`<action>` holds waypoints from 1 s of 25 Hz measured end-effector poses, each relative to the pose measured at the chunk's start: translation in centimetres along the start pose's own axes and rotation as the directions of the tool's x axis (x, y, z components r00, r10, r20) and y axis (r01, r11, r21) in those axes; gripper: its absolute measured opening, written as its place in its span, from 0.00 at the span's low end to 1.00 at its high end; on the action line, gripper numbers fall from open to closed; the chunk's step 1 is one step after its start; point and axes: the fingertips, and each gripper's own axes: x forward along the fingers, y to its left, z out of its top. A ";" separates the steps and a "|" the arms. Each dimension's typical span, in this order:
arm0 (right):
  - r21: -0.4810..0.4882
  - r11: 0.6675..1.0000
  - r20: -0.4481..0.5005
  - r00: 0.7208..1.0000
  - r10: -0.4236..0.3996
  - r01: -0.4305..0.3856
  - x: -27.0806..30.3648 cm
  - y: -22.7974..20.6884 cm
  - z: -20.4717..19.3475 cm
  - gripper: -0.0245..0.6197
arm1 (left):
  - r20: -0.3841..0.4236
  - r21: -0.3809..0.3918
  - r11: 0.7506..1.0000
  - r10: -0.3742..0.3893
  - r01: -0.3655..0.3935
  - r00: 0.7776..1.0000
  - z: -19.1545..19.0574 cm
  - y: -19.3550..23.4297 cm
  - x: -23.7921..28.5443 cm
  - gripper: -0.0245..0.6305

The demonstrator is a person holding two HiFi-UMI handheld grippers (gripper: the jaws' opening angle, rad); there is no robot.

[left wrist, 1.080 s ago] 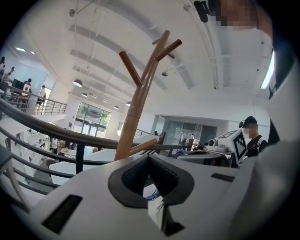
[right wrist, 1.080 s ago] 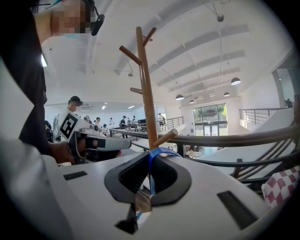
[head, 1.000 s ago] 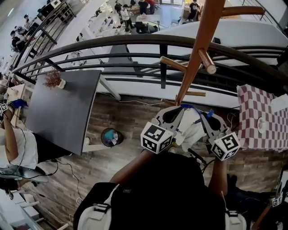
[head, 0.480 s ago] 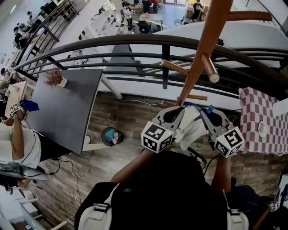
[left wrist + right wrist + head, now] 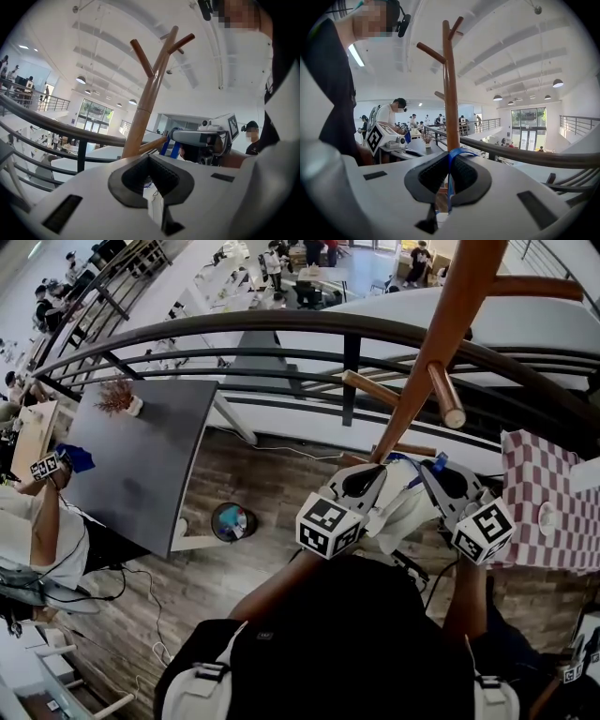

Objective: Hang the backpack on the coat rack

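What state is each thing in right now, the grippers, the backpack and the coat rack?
coat rack: upright, visible pegs bare.
backpack: held up beside the coat rack, not hung.
blue loop: pinched, on no peg.
left gripper: shut on the backpack's white fabric.
right gripper: shut on the blue loop.

1. Coat rack (image 5: 422,367): warm brown wood.
2. Backpack (image 5: 347,643): blk; strap pads pale grey-wht.
3. Loop (image 5: 459,151) at right gripper (image 5: 450,161): bright blue.
4. Left gripper (image 5: 150,161) & right gripper: wht shells, blk ribbed pads.
5. Marker cubes (image 5: 328,526): blk/wht square pattern.
6. Tablecloth (image 5: 539,488): red/wht check.
7. Table (image 5: 141,465): dk grey.
8. Railing (image 5: 281,326): blk.
9. Floor (image 5: 272,484): grey-brown wood planks.
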 end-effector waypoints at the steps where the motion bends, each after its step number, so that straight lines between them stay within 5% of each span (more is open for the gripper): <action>1: -0.005 1.000 -0.003 1.000 0.007 -0.007 0.1 -0.1 0.1 0.07 | 0.001 -0.002 1.000 0.002 -0.002 1.000 0.1 0.1 0.1 0.05; 25: -0.020 0.993 -0.084 0.990 0.115 -0.117 2.4 1.6 -1.1 0.07 | 0.009 -0.025 0.999 0.028 -0.028 1.000 0.2 1.0 -0.5 0.05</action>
